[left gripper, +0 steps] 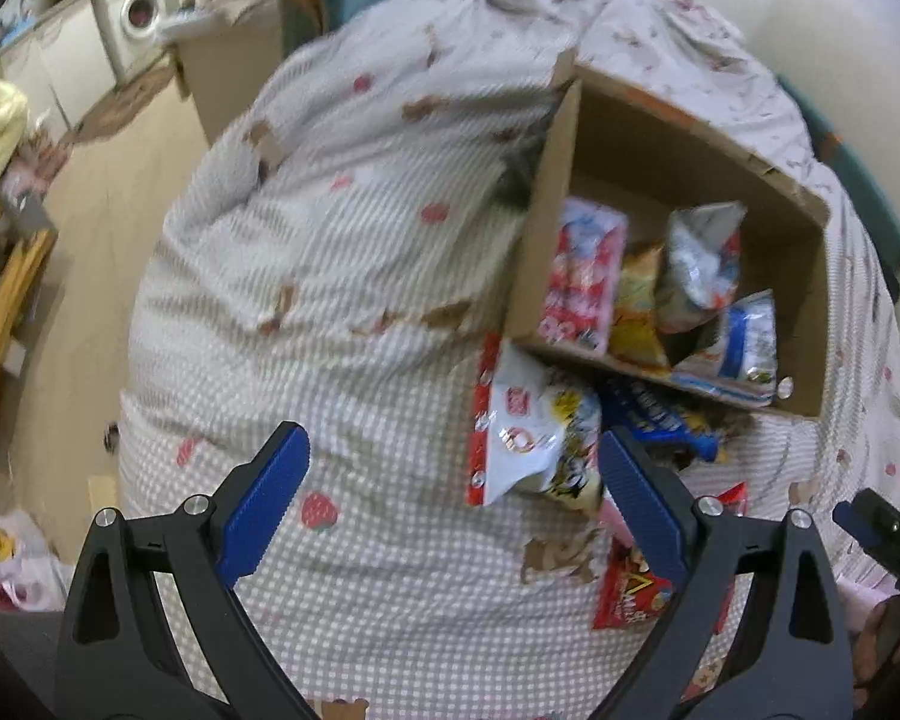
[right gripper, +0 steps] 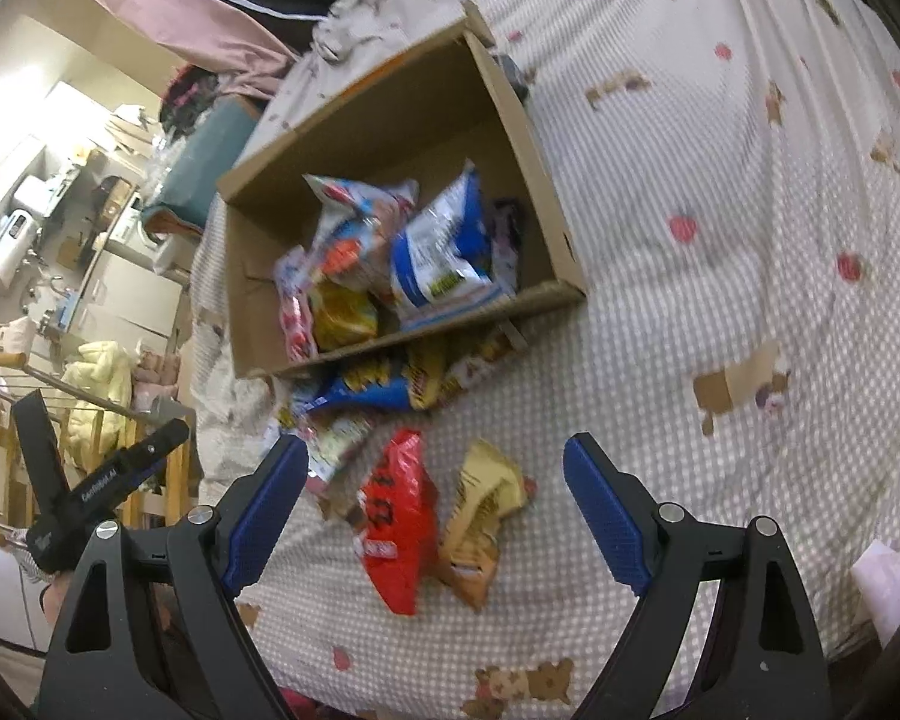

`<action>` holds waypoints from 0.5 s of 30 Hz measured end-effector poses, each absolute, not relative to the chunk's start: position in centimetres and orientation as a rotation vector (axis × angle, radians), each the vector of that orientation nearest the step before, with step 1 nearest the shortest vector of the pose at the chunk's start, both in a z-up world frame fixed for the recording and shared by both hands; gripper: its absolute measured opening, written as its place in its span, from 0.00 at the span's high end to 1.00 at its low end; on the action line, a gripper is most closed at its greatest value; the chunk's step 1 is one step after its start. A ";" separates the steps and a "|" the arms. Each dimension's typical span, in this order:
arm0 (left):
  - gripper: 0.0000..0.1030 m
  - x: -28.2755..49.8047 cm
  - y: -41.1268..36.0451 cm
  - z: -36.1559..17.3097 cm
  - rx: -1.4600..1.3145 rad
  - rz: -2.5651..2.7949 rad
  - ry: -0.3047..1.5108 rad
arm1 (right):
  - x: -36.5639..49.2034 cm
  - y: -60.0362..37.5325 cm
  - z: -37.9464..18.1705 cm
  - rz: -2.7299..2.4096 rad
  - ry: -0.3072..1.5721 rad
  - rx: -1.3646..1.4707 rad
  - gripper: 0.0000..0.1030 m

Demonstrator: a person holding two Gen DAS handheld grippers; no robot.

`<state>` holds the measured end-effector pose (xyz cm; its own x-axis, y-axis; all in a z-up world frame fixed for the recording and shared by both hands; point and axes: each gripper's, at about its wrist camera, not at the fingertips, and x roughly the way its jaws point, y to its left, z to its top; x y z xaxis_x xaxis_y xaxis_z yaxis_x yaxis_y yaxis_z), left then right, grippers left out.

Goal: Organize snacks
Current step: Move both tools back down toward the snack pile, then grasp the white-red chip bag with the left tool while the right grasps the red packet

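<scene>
A cardboard box lies on a checked bedspread and holds several snack packs. More packs lie loose in front of it: a white and red pack, a blue pack, a red pack and a tan pack. My left gripper is open and empty above the bedspread, left of the loose packs. My right gripper is open and empty, over the red and tan packs. The left gripper shows in the right wrist view.
The bedspread has strawberry and bear prints. A washing machine and a wooden rack stand on the floor to the left. Kitchen shelves and a teal cushion lie beyond the box.
</scene>
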<state>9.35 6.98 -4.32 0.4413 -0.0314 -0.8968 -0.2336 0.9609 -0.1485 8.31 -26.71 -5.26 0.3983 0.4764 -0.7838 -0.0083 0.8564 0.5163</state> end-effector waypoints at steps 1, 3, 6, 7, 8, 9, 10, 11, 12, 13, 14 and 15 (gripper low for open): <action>0.07 9.4 7.0 -4.9 -0.271 0.126 1.129 | 8.3 -26.8 -5.5 0.320 1.142 0.475 0.13; 0.07 10.1 6.6 -6.6 -0.305 0.099 1.187 | 8.3 -26.8 -6.0 0.316 1.163 0.478 0.13; 0.07 11.5 4.9 -8.8 -0.285 0.064 1.255 | 8.5 -26.7 -6.4 0.328 1.182 0.506 0.13; 0.07 11.9 4.5 -9.4 -0.272 0.058 1.270 | 8.6 -26.6 -6.4 0.332 1.184 0.511 0.13; 0.07 12.4 3.8 -10.3 -0.248 0.057 1.296 | 8.7 -26.5 -6.4 0.332 1.184 0.510 0.13; 0.07 12.8 3.5 -11.0 -0.240 0.056 1.316 | 8.9 -26.4 -6.4 0.331 1.184 0.507 0.13; 0.07 13.1 3.2 -11.7 -0.242 0.055 1.334 | 9.0 -26.3 -6.5 0.331 1.186 0.504 0.13; 0.07 13.4 3.1 -12.1 -0.248 0.053 1.346 | 9.1 -26.3 -6.6 0.332 1.189 0.503 0.13; 0.07 13.7 3.0 -12.7 -0.273 0.043 1.358 | 9.1 -26.3 -6.7 0.333 1.192 0.504 0.13; 0.10 13.9 3.0 -12.9 -0.285 0.039 1.359 | 9.3 -26.3 -6.8 0.333 1.195 0.505 0.13; 0.13 14.0 2.8 -13.0 -0.293 0.033 1.351 | 9.2 -26.4 -6.8 0.332 1.198 0.504 0.13; 0.23 14.1 2.4 -13.1 -0.297 0.006 1.352 | 9.3 -26.5 -6.9 0.331 1.200 0.505 0.13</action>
